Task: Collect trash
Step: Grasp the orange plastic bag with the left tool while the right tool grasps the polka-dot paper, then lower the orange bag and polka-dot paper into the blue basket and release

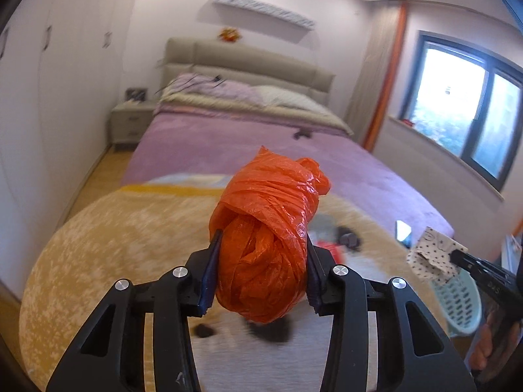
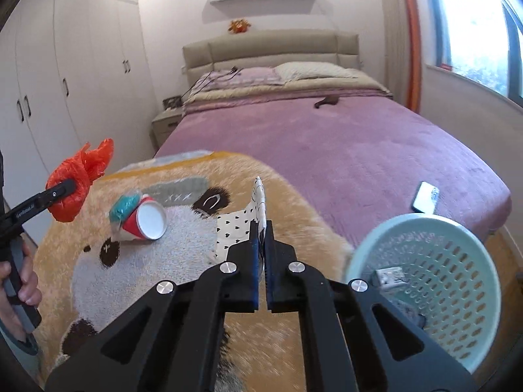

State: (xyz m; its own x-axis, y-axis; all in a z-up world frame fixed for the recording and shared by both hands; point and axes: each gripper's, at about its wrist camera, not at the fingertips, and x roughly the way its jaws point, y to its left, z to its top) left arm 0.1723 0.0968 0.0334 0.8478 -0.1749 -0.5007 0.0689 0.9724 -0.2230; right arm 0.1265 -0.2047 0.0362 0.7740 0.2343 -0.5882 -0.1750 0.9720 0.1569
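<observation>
My left gripper (image 1: 261,268) is shut on a crumpled orange plastic bag (image 1: 268,228) and holds it above the bear-pattern blanket (image 1: 114,245); the bag also shows at the left in the right wrist view (image 2: 75,186). My right gripper (image 2: 260,245) is shut on a white paper with black hearts (image 2: 238,225), lifted off the blanket; the paper also shows in the left wrist view (image 1: 431,254). A red paper cup (image 2: 147,222) lies on its side on the blanket beside a teal wrapper (image 2: 124,207). A pale green perforated basket (image 2: 457,261) stands at the right with some trash inside.
The blanket lies on a bed with a purple cover (image 2: 359,150). A small white box (image 2: 425,197) and a dark object (image 2: 327,101) lie on the cover. White wardrobes (image 2: 65,81) stand left, a window (image 1: 464,104) right.
</observation>
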